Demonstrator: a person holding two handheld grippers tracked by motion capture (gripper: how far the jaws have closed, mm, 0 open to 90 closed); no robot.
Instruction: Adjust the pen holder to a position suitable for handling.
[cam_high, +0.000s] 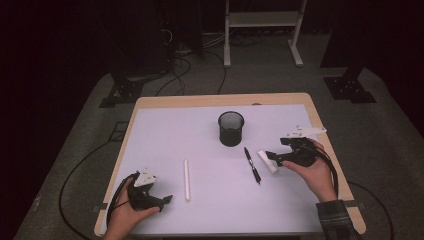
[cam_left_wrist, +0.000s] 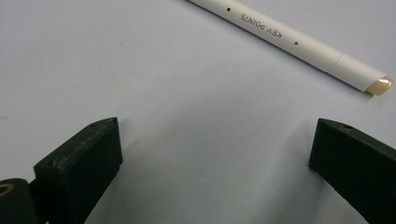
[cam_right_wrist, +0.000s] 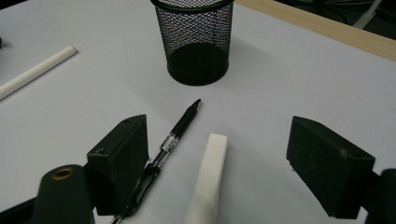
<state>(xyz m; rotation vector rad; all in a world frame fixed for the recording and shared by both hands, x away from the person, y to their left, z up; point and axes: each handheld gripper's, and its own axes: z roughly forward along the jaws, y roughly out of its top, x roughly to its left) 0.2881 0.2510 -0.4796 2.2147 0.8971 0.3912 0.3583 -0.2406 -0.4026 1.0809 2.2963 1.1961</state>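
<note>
A black mesh cup (cam_high: 231, 128) (cam_right_wrist: 196, 39) stands upright near the middle back of the white table. A black pen (cam_high: 252, 164) (cam_right_wrist: 163, 149) lies in front of it. Beside the pen lies a short white stick (cam_high: 268, 161) (cam_right_wrist: 208, 178), between the open jaws of my right gripper (cam_high: 272, 158) (cam_right_wrist: 223, 163); the jaws do not touch it. A long white marker (cam_high: 187, 180) (cam_left_wrist: 299, 43) (cam_right_wrist: 32, 72) lies left of centre. My left gripper (cam_high: 165, 201) (cam_left_wrist: 215, 163) is open near the front left, just short of the marker's end, with nothing between its jaws.
The white table top (cam_high: 165, 140) has a wooden rim (cam_high: 220, 100). Beyond the table stand a white frame (cam_high: 262, 30) and dark stand feet (cam_high: 350, 87), with cables on the grey floor. A hand holds each gripper at the front edge.
</note>
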